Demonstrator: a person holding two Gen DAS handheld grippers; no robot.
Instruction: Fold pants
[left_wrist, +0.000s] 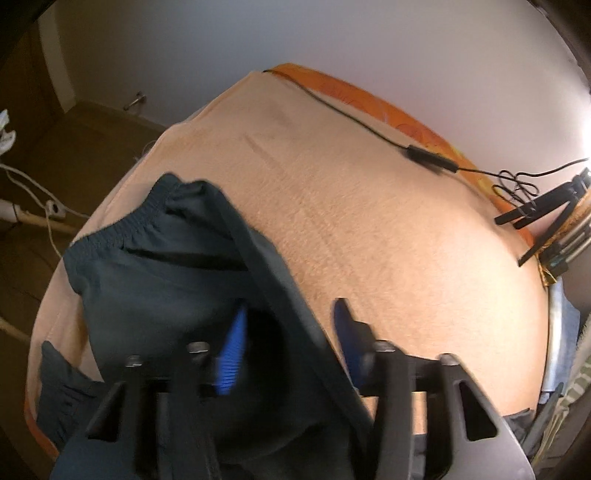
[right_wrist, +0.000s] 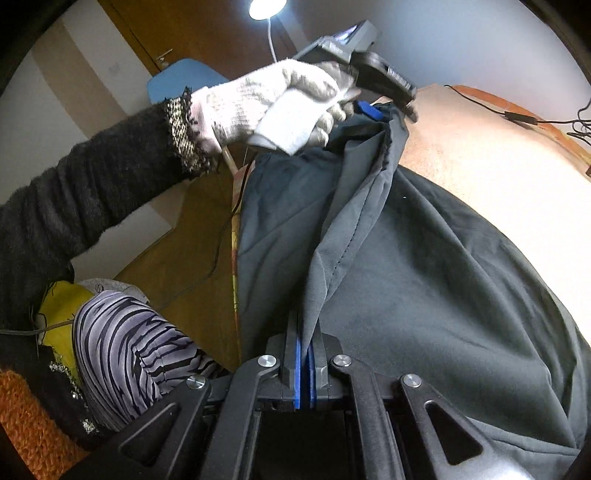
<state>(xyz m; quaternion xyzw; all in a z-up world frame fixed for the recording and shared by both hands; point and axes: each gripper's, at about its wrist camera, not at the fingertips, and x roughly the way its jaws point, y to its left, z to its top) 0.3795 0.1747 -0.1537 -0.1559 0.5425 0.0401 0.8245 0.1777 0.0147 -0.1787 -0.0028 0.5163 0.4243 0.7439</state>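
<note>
Clearly the dark teal, thin woven pants (right_wrist: 424, 280) lie heaped across the peach terry-cloth cover (left_wrist: 369, 206) of the bed, their gathered elastic waistband (left_wrist: 122, 225) at about ten o'clock in the left wrist view and a raised fold of fabric running from there down toward six o'clock, between that gripper's fingers. The fold's long axis is what matters — in the right wrist view it runs as a taut ridge from six o'clock up to about one o'clock, strung between the two tools.

At its lower end the right gripper (right_wrist: 304, 365) has its blue pads pressed together with the seam edge pinched between them. At the upper end the left gripper (left_wrist: 288, 332), carried by a hand in a white knit glove (right_wrist: 273, 107) with a dark fuzzy sleeve (right_wrist: 92, 177) behind it, straddles the cloth; its blue fingers (left_wrist: 232, 354) stand partly apart, and whether they press on the fabric I cannot tell (motion blur smears the contact).

So the fold lies straight ahead of both sets of fingers — the right one has it, the left seems about to. Farther out, a thin black cable (left_wrist: 332, 107) crosses the cover near one o'clock.
</note>
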